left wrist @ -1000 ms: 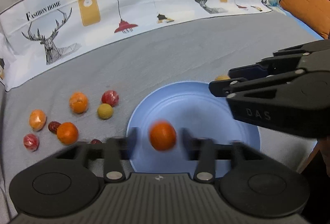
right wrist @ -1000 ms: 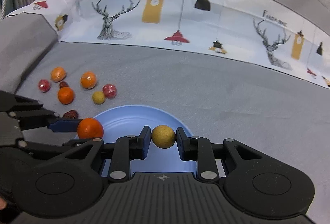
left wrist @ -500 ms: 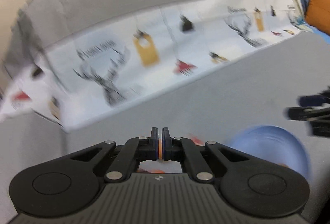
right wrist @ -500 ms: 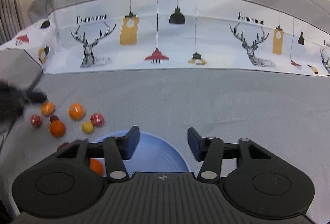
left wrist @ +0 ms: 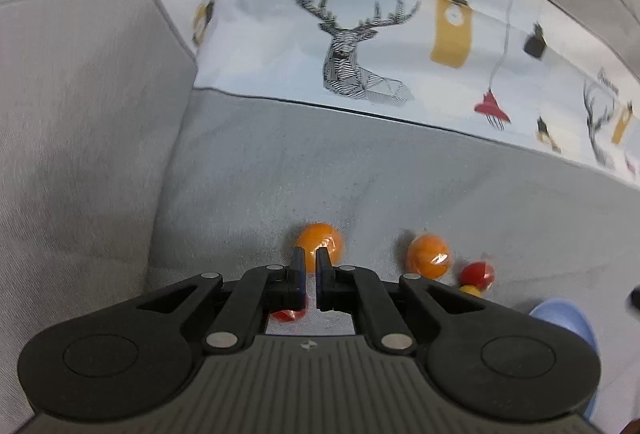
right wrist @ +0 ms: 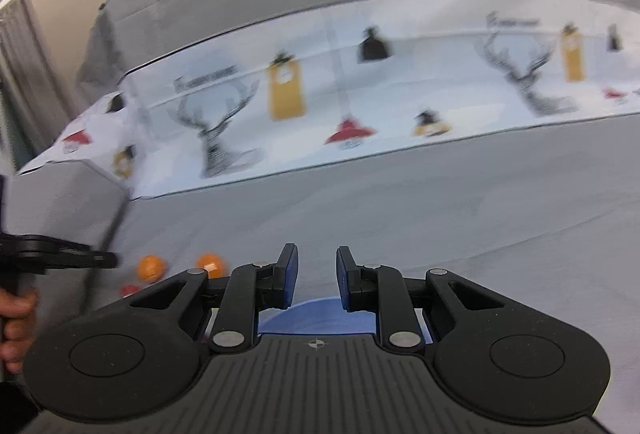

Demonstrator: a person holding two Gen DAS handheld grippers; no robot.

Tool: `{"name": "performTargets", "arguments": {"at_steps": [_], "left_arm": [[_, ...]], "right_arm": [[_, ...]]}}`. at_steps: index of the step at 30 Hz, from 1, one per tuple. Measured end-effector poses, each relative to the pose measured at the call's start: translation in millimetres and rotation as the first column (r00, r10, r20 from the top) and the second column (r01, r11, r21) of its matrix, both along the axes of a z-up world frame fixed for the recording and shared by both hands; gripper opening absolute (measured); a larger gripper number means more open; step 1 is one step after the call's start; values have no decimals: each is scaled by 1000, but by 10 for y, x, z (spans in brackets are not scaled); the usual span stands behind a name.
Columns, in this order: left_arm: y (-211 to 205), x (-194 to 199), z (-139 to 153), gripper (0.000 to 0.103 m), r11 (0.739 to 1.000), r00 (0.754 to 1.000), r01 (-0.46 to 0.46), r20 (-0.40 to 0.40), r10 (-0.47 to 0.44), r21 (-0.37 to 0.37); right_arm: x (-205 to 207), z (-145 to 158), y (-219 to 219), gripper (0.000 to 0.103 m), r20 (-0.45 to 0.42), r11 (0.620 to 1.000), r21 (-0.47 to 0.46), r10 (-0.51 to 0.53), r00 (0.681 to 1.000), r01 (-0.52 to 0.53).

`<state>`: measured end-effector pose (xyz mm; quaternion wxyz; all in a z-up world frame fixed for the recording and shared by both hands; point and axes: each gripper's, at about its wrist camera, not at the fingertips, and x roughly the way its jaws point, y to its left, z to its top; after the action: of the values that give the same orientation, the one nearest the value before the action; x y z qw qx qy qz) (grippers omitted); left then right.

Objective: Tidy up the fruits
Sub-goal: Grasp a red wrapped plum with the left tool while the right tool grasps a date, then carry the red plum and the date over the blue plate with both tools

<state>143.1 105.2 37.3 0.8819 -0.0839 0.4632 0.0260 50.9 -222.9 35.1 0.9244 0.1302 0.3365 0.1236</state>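
In the left wrist view my left gripper (left wrist: 311,259) has its jaws nearly together with a narrow gap and holds nothing. It sits just in front of an orange fruit (left wrist: 319,244) on the grey cloth. A second orange fruit (left wrist: 429,256), a red fruit (left wrist: 477,273) and a small yellow one (left wrist: 470,290) lie to the right. Another red fruit (left wrist: 288,314) shows under the fingers. The blue plate (left wrist: 564,316) is at the right edge. In the right wrist view my right gripper (right wrist: 316,264) is open and empty above the blue plate (right wrist: 316,318). Two orange fruits (right wrist: 151,267) lie at left.
A raised grey cushion (left wrist: 80,154) rises at the left. A white printed cloth with deer and lamps (left wrist: 360,46) runs along the back. The left gripper and the hand holding it (right wrist: 48,258) show at the left edge of the right wrist view.
Both grippers let their fruit go over the plate. My left gripper swung left to the loose fruits with jaws nearly together. My right gripper opened, then narrowed a little and tilted up.
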Motion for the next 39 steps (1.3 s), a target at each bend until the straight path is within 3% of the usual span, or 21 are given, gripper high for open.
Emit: {"name": "performTargets", "arguments": {"at_steps": [3, 6, 7, 10, 12, 14, 18, 25, 27, 28, 32, 39], "left_arm": [[48, -1, -58, 16, 1000, 1000, -19, -26, 18, -18], [60, 14, -167, 42, 999, 995, -32, -92, 31, -3], [73, 31, -196, 44, 999, 993, -40, -111, 40, 0], [90, 64, -239, 44, 999, 990, -45, -133, 44, -5], [62, 89, -264, 44, 1000, 989, -30, -145, 30, 5], [25, 116, -288, 44, 1000, 987, -13, -157, 16, 21], [6, 141, -317, 44, 999, 985, -4, -171, 11, 43], [-15, 215, -423, 44, 998, 975, 7, -221, 9, 69], [-16, 227, -441, 37, 997, 974, 7, -226, 11, 75], [-14, 226, -438, 33, 997, 974, 6, -225, 12, 80], [-38, 196, -360, 32, 995, 981, 10, -193, 9, 95], [-143, -9, 19, 32, 989, 1000, 9, -13, -7, 145]], "right_arm": [[85, -68, 188, 22, -44, 997, 18, 72, 996, -71], [138, -143, 433, 23, -72, 989, 5, 146, 987, -146], [153, -181, 534, 23, -89, 982, 6, 187, 978, -187], [211, -288, 861, 26, -140, 953, -23, 297, 945, -303], [200, -350, 1065, 39, -147, 931, -72, 345, 927, -358], [189, -438, 1239, 44, -149, 907, -129, 382, 912, -401], [230, -606, 1453, 44, -174, 872, -209, 412, 895, -442], [303, -815, 1575, 44, -240, 844, -249, 422, 874, -475], [282, -819, 1595, 35, -226, 833, -277, 428, 875, -479], [276, -816, 1594, 34, -221, 832, -279, 431, 875, -480], [241, -767, 1554, 34, -187, 840, -296, 416, 890, -455], [72, -272, 1130, 34, -8, 919, -274, 292, 956, -283]]}}
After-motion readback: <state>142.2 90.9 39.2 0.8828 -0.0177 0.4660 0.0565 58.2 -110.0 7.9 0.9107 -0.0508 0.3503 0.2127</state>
